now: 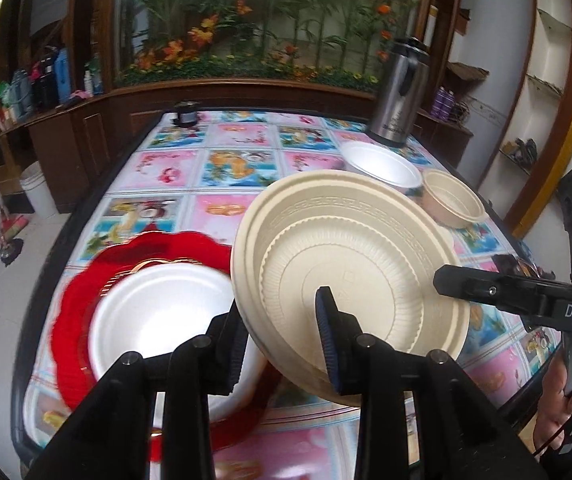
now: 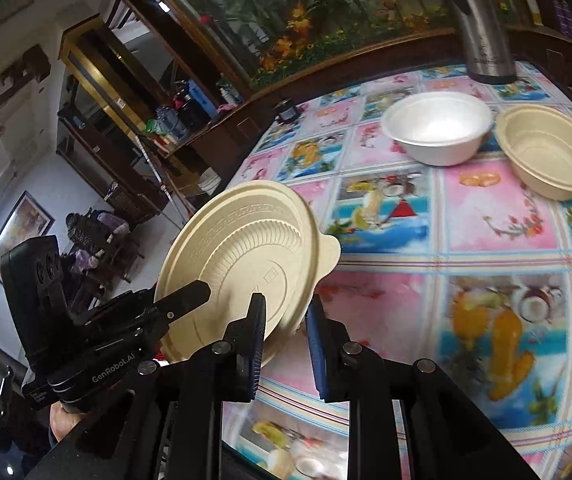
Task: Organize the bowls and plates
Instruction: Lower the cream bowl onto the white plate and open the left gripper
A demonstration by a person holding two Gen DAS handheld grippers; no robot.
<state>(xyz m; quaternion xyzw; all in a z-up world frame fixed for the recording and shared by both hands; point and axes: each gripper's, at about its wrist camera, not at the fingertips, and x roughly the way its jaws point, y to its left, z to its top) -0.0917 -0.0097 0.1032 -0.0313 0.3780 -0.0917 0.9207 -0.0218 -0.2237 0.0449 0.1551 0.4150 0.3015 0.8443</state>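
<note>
A steel flask (image 1: 396, 92) is seen upright at the far end of the tabletop (image 1: 226, 168), which is covered by a cloth printed with fruit. A small dark jar (image 1: 185, 114) stands at the far edge. Behind, artificial flowers (image 1: 246, 20) are displayed above wooden cabinets (image 1: 86, 140). A white bucket (image 1: 38, 190) and a mop (image 1: 4, 236) are seen on the floor.

Red scalloped plate (image 1: 86, 300): motion-blurred, its near part hidden behind the left gripper (image 1: 282, 336). White plate (image 1: 158, 312) upon it: near rim likewise covered. Steel flask (image 2: 482, 20): top cut off by the right-wrist view's upper edge (whole in the left-wrist view). Bench (image 2: 486, 320) cloth: near prints smeared. Shelf bottles (image 1: 38, 84): too small to identify.
</note>
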